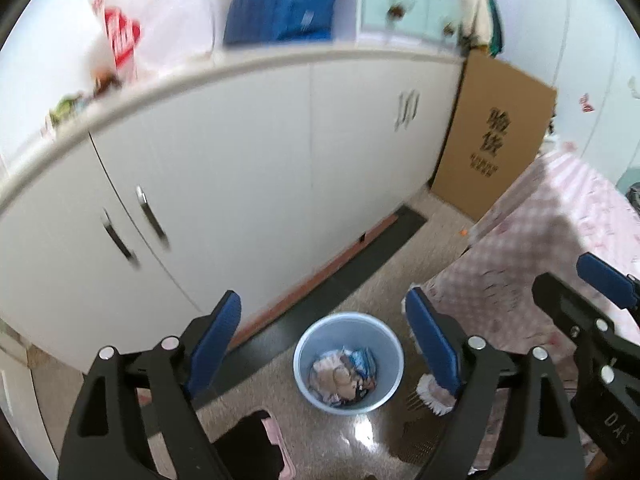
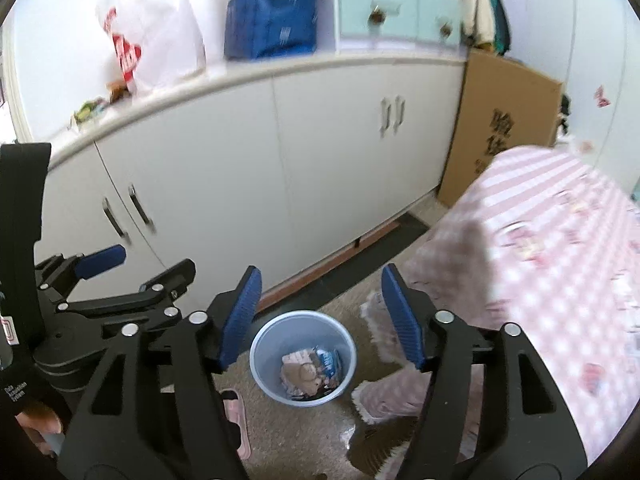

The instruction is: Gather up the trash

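A light blue waste bin [image 1: 301,350] [image 2: 257,350] stands on the floor below both grippers. It holds crumpled wrappers and paper [image 1: 346,372] [image 2: 310,370]. My left gripper [image 1: 324,300] hangs high above the bin, open, with nothing between its blue pads. My right gripper [image 2: 320,276] hangs beside it, also above the bin, open and holding nothing. Each gripper shows at the edge of the other's view: the right gripper [image 1: 576,280] on the right, the left gripper [image 2: 140,264] on the left. A hand grips the left handle at the lower left of the right wrist view.
White cabinets [image 1: 240,168] run behind the bin, their counter carrying a white plastic bag [image 2: 156,28] and a blue bag [image 1: 280,8]. A cardboard box [image 1: 496,136] leans at the far end. A bed with a pink checked cover [image 2: 540,260] fills the right. A pink slipper [image 2: 236,412] lies near the bin.
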The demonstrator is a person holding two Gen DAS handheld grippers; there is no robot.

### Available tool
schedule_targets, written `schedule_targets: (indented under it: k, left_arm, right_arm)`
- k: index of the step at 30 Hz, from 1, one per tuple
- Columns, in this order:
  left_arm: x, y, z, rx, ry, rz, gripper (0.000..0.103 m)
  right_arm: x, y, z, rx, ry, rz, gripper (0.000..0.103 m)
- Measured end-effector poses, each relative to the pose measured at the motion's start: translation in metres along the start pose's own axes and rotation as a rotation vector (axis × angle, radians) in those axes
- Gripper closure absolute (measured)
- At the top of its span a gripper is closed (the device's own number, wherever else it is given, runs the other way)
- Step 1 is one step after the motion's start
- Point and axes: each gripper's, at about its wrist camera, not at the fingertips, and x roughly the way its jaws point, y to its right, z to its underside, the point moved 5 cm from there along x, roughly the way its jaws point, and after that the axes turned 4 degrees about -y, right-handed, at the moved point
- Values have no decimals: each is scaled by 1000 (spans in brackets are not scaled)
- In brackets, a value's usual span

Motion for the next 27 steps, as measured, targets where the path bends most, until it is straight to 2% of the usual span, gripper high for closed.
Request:
schedule_targets:
  k: [8,11,15,27]
  left_arm:
    - [-120,43,-15,76,201,74,15]
    - [-155,59,-13,113,254,111,13]
    - [-198,79,-7,164,302,164,12]
    - [-310,104,24,232,472,243,8]
  right_arm:
    - [-123,39,-2,80,167,59,22]
    - [-164,48,2,104,213,78,19]
    - [-213,57,10,123,278,146,15]
    - [-321,66,48,155,433,277,7]
